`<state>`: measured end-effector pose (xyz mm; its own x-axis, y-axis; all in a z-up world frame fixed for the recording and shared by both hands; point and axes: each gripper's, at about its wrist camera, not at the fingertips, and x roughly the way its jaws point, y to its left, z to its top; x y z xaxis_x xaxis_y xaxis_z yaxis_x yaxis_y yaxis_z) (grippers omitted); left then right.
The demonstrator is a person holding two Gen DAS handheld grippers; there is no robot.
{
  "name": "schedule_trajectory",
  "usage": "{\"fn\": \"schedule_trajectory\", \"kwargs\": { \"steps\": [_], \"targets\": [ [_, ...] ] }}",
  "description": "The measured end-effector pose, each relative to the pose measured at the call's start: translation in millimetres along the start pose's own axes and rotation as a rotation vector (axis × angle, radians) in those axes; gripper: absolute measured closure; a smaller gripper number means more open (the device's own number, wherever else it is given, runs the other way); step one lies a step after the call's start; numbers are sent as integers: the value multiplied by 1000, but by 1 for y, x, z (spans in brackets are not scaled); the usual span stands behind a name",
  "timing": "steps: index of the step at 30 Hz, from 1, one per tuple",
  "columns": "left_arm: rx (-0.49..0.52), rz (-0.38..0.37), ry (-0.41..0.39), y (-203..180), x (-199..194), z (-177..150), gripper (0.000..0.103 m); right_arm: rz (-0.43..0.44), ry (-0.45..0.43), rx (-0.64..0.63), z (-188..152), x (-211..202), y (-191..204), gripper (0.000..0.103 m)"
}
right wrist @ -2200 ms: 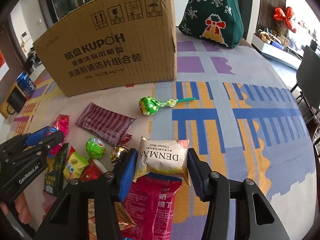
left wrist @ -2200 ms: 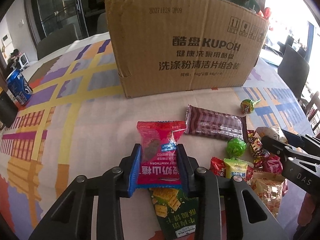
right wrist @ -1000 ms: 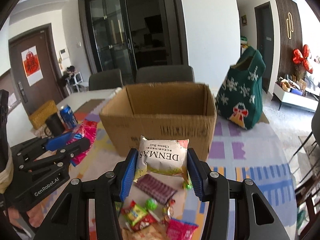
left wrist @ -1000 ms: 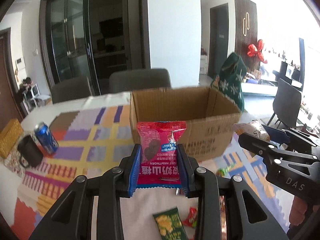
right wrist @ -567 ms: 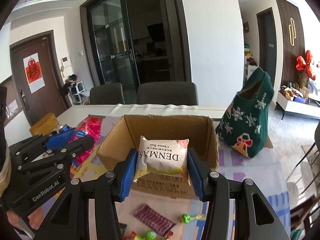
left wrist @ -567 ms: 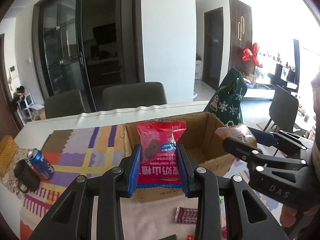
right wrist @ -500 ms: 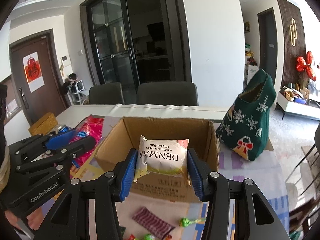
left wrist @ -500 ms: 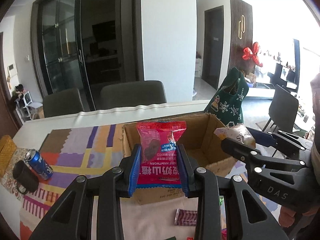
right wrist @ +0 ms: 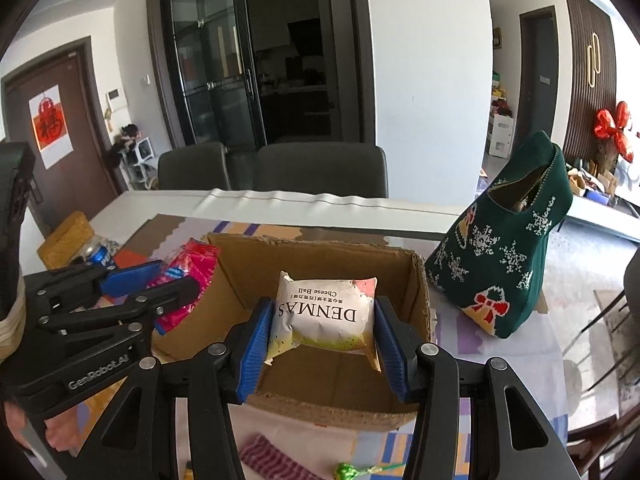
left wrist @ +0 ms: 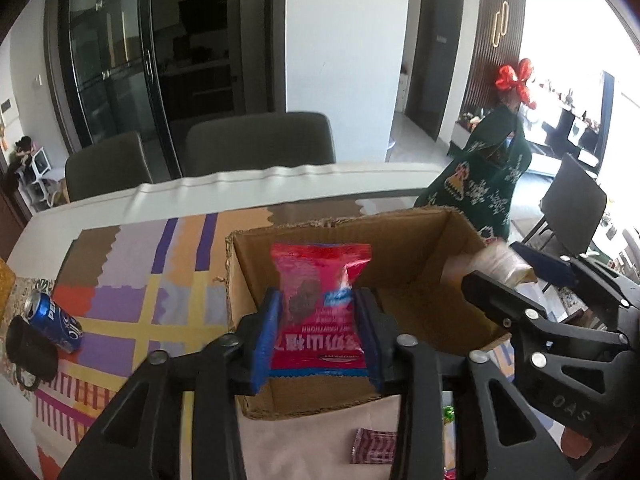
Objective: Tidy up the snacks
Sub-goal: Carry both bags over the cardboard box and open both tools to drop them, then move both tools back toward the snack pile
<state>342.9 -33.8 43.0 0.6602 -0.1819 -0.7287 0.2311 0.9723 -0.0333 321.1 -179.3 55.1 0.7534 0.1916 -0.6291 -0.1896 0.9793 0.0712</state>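
Here, both hand-held grippers hang over an open cardboard box point(left wrist: 408, 312) that stands on a table covered with a patterned cloth point(left wrist: 132, 280). The left gripper point(left wrist: 320, 336) has a red snack packet point(left wrist: 320, 312) upright between its blue pads point(left wrist: 266, 340); its jaws are opening, and a thin gap shows between the packet's sides and the pads, so the packet appears no longer pressed. The packet sits above the left half of the box's interior. The right gripper point(right wrist: 322, 340) has a white cheese-ball bag point(right wrist: 326, 316) between its own blue pads point(right wrist: 254, 354); its jaws are opening too, and the bag's lower corners sag free of the pads, above the right half of the box. In the left wrist view the right gripper point(left wrist: 516, 276) enters from the right edge with the pale bag over the box's right wall; in the right wrist view the left gripper point(right wrist: 168, 284) enters from the left with the red packet at the box's left wall.

On the cloth in front of the box's near wall lie a striped brown wrapper point(left wrist: 374, 446) and a green lollipop point(right wrist: 352, 472). Near the table's left edge stand a blue drink can point(left wrist: 54, 320) and a dark mug point(left wrist: 28, 348), just beside each other. A green knitted bag point(right wrist: 508, 256) with snowflakes stands near the table's right edge, beside the box. Grey chairs point(right wrist: 320, 170) stand along the far edge.
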Motion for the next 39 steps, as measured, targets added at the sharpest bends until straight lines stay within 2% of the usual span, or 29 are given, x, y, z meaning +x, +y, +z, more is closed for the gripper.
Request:
{"fn": "schedule_trajectory", "kwargs": {
  "steps": [3,7,10,18,21,26,34,39],
  "targets": [
    [-4,11,-8,2,-3,-3,32,-35,6,-6,-1,5,-1,37],
    [-8,62,-31,6,-15,-10,19,-60,-5,-1,-8,0,-3,37],
    [-20,92,-58,7,-29,-17,15,-69,-16,10,-13,-8,-4,37],
    [5,176,-133,0,-73,-41,9,-48,-64,-1,-27,-39,6,37],
    [15,198,-164,-3,-89,-51,4,-23,-65,16,-35,-50,7,37],
    [20,218,-201,-6,-112,-70,3,13,-50,36,-50,-63,11,37],
    [-17,209,-171,-9,-126,-107,3,28,-10,23,-82,-76,21,37],
    [-20,213,-134,-10,-126,-131,3,8,12,9,-104,-80,24,37]
  ]
}}
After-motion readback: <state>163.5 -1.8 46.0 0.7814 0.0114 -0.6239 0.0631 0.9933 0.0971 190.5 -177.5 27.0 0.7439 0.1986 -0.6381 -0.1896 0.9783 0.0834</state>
